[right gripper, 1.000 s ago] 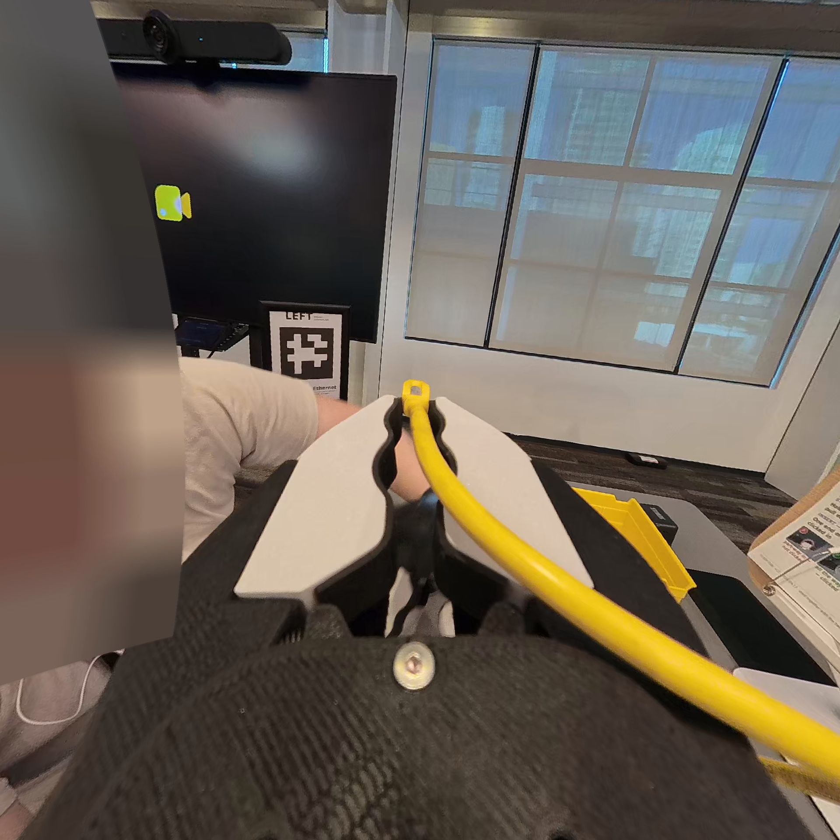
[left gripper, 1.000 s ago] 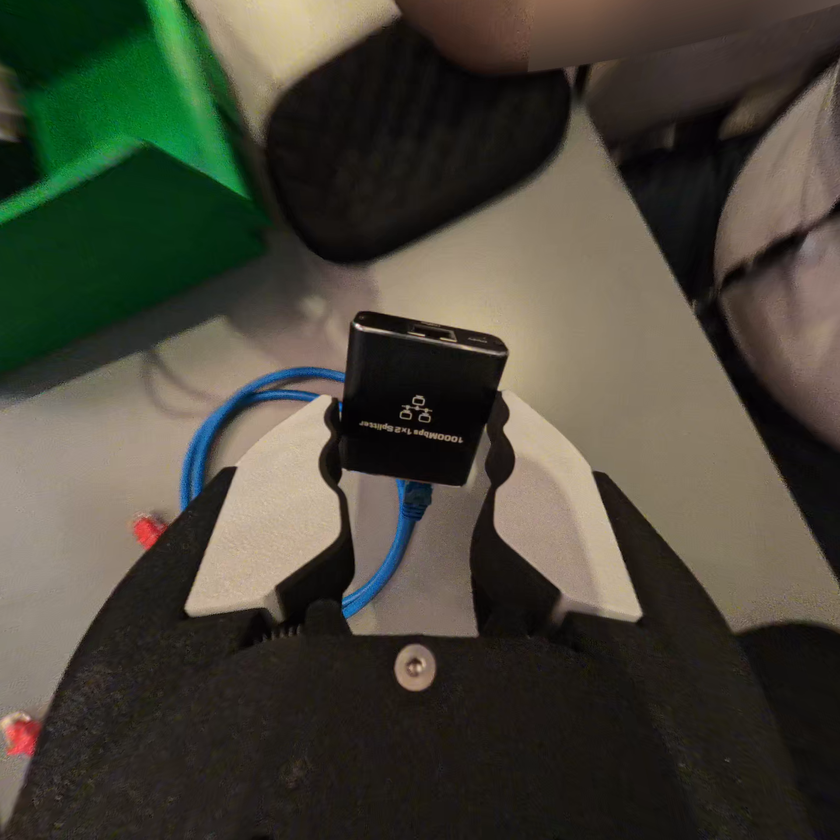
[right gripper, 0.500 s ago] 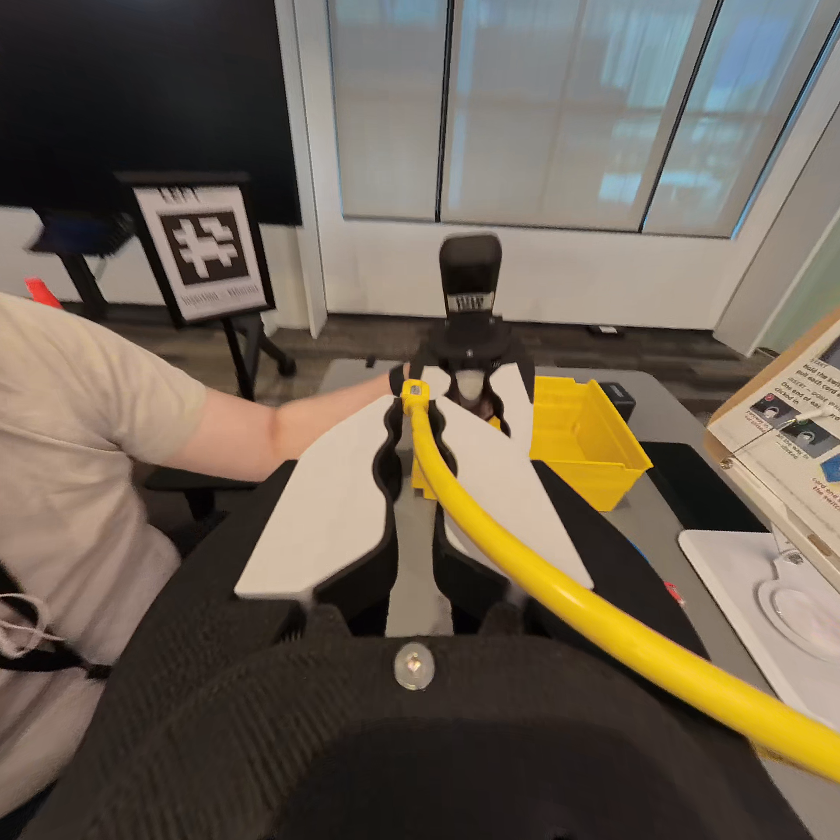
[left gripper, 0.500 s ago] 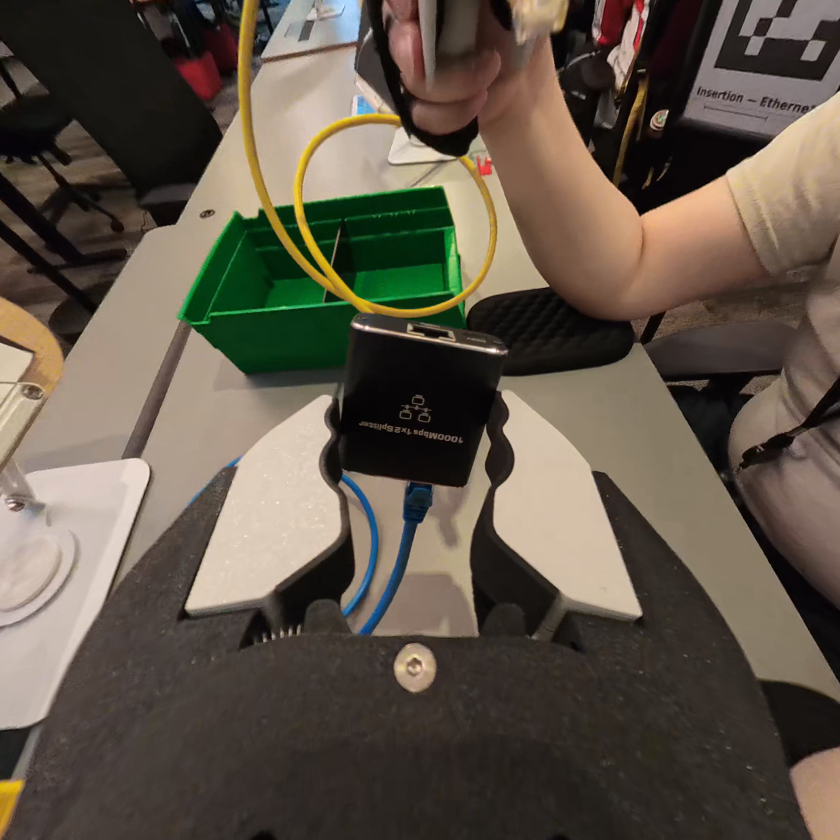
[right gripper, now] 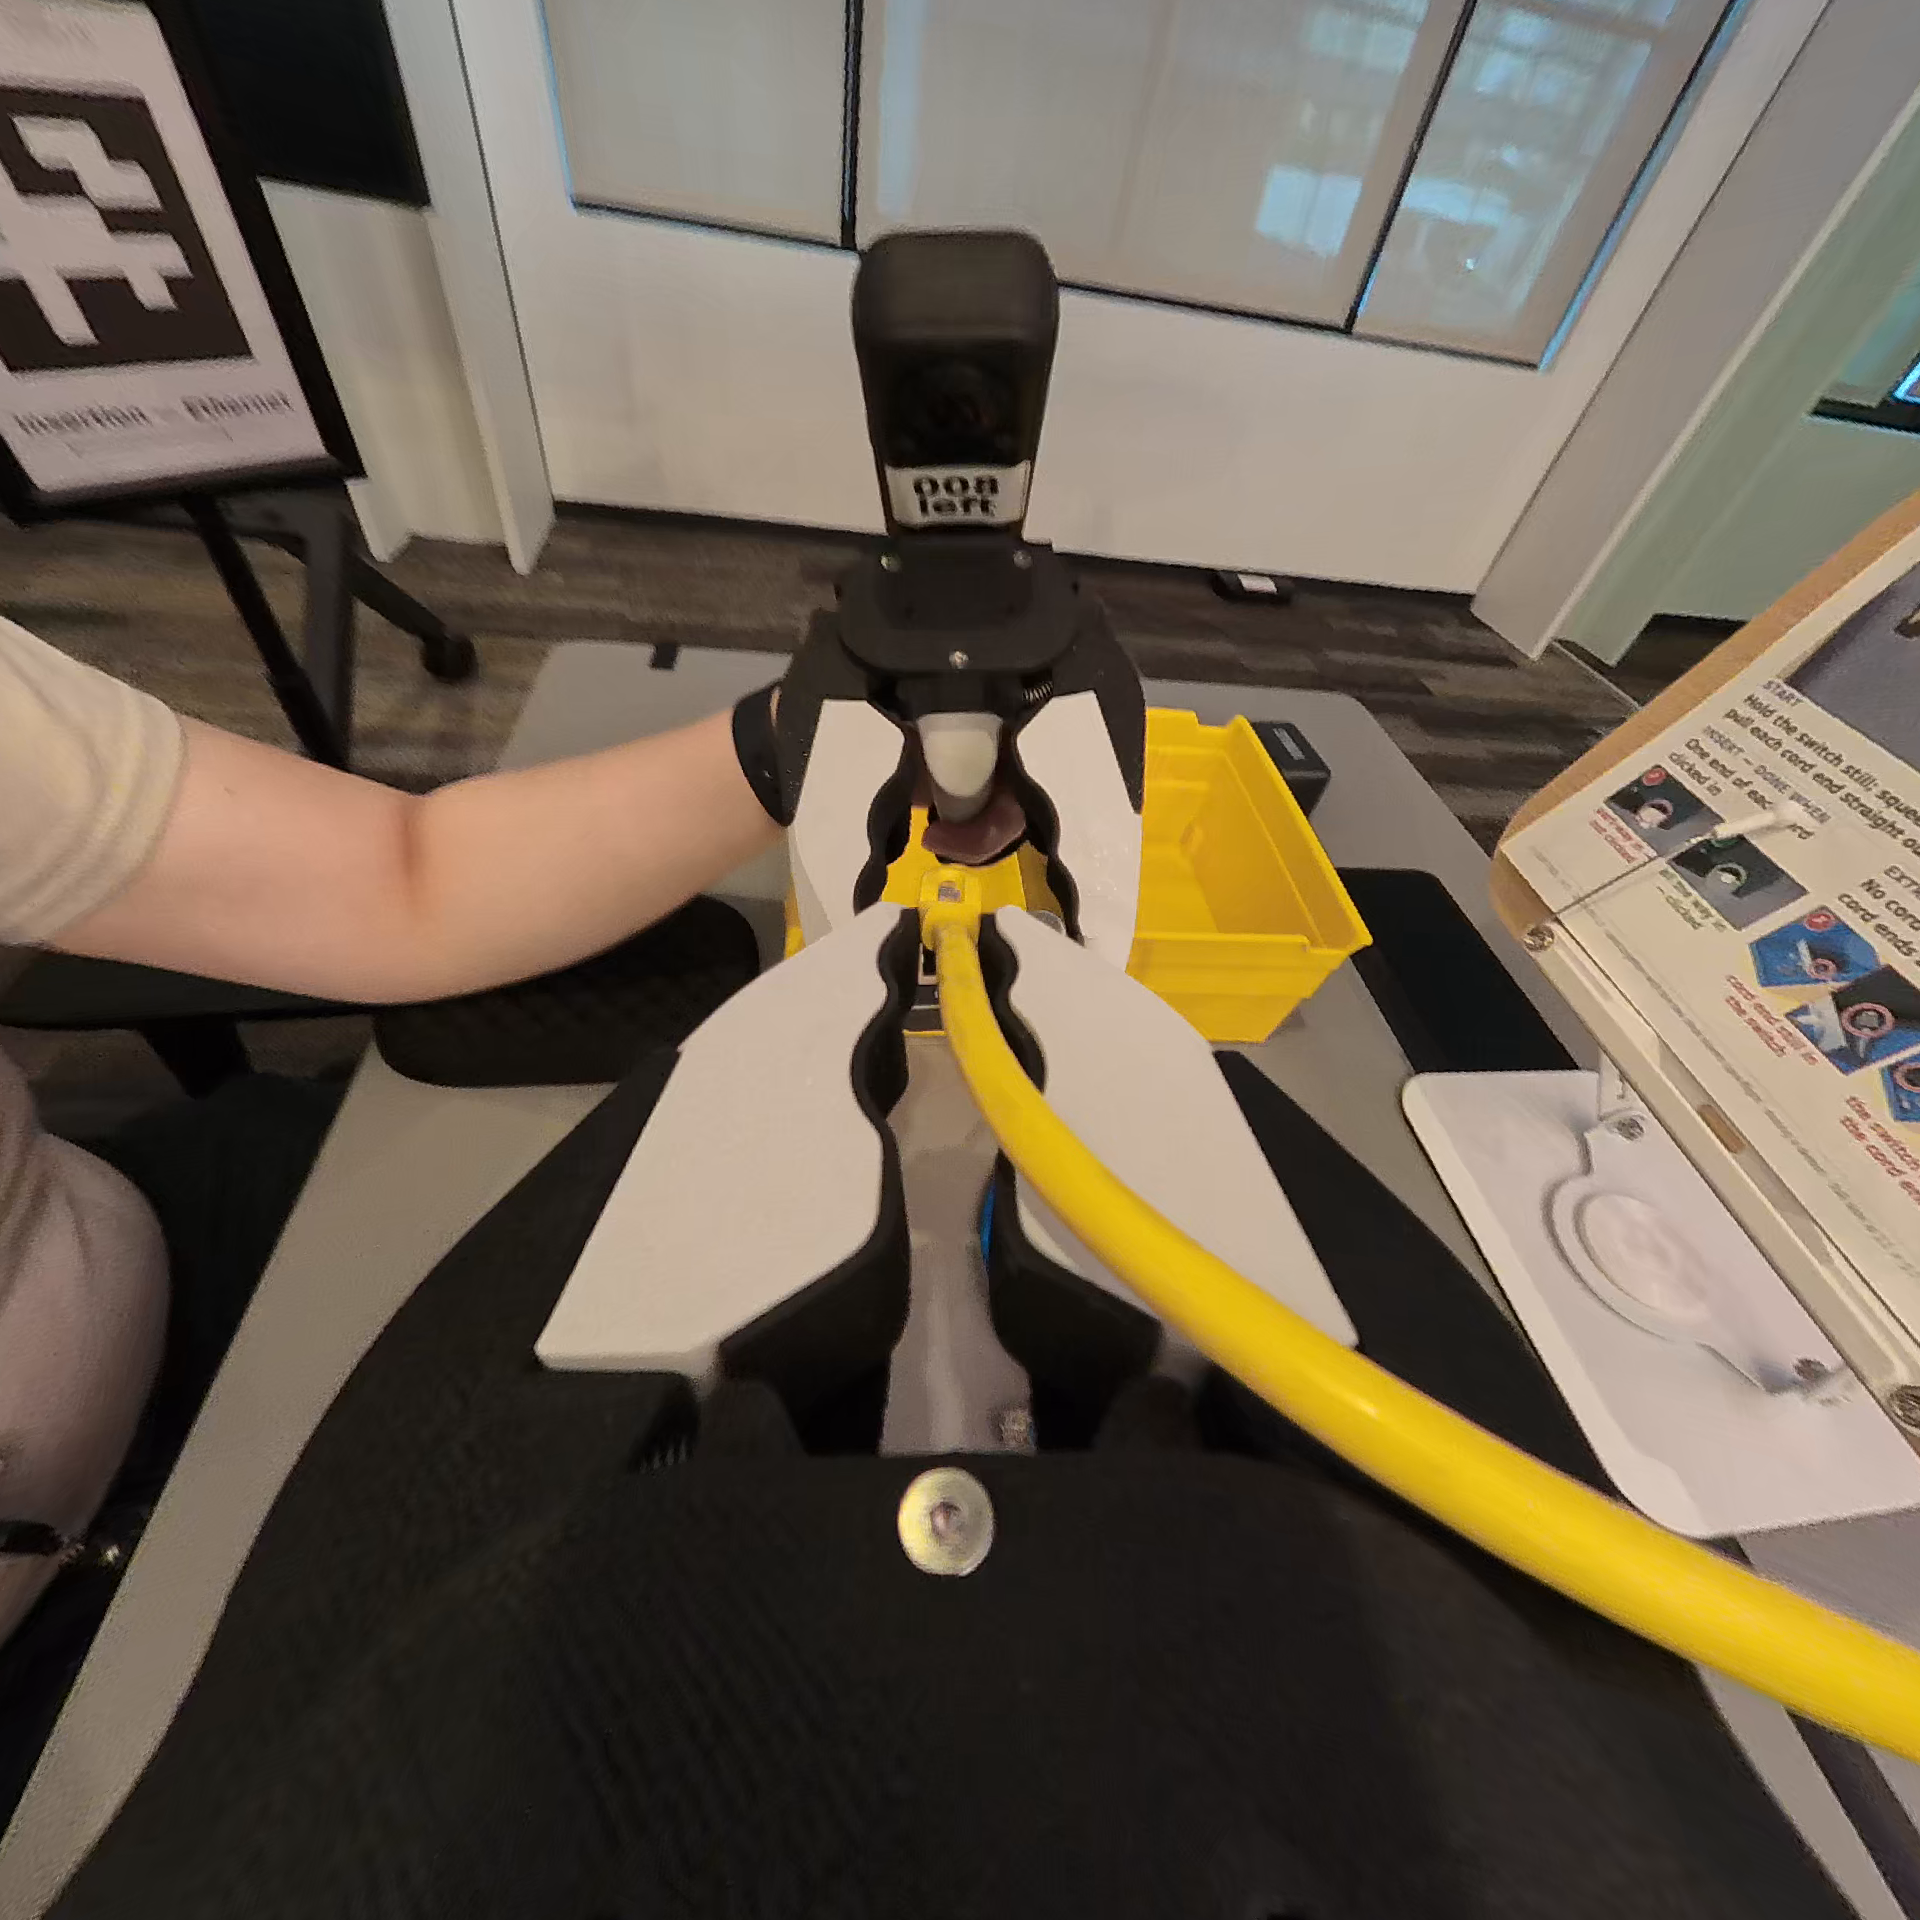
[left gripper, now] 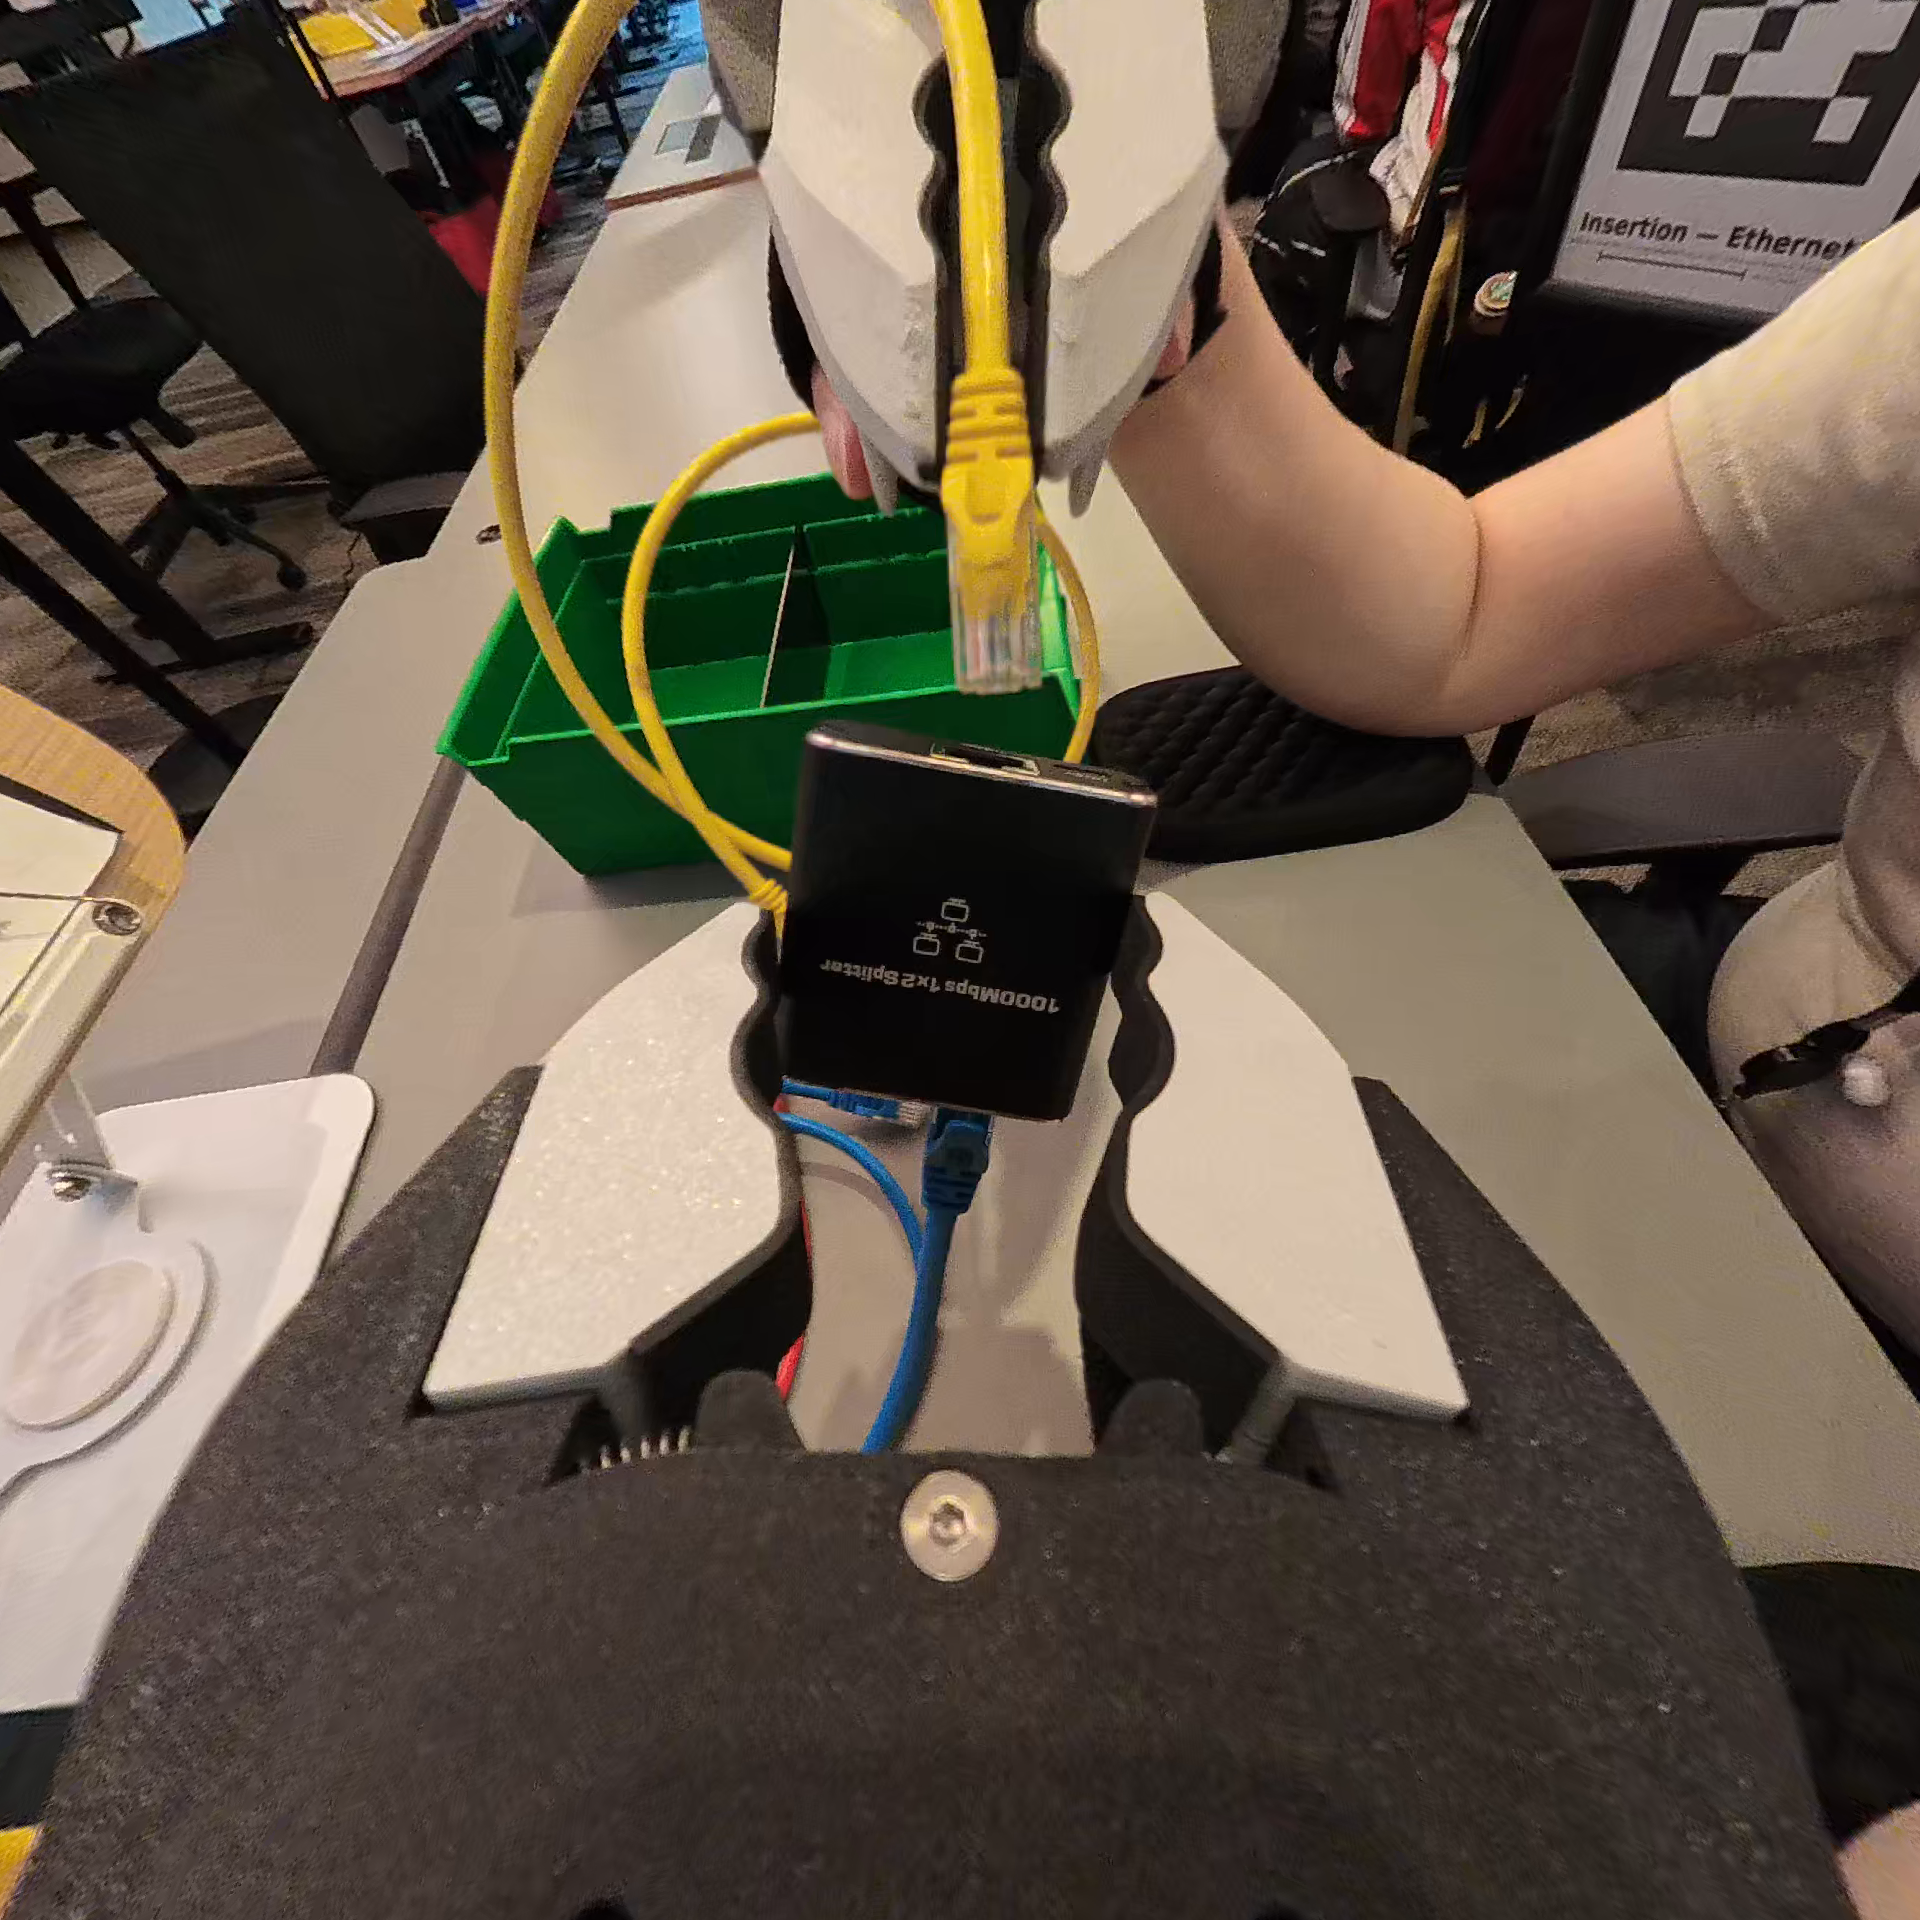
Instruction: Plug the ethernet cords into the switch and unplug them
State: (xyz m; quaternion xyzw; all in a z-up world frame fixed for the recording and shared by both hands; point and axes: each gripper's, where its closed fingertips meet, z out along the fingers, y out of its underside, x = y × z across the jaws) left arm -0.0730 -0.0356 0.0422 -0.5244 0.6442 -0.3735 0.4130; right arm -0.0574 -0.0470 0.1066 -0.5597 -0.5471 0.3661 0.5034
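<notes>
1. Above the table, the left gripper is clenched on the switch, pinching its two side edges and holding it tilted, top port facing up and away.
2. Just past that port, the right gripper clamps the yellow cord right behind its boot, so the plug sticks out beyond the fingertips, pointing down at the switch.
3. Plug and port are near but apart. The plug's long axis runs roughly in line with the switch's length, its tip a little to the right of the port's middle as the left wrist view shows it; that offset is what the coming push seems to turn on.
4. In the right wrist view, the right gripper hides the port, so alignment cannot be judged from there.
5. At the switch's lower end a blue cord is already plugged in, and a second blue plug lies beside it; whether that one is seated I cannot tell.
6. The yellow cord's slack loops over the green bin behind the switch, with open air around the plug, so nothing blocks a straight approach. A yellow bin sits behind the left gripper.
</notes>
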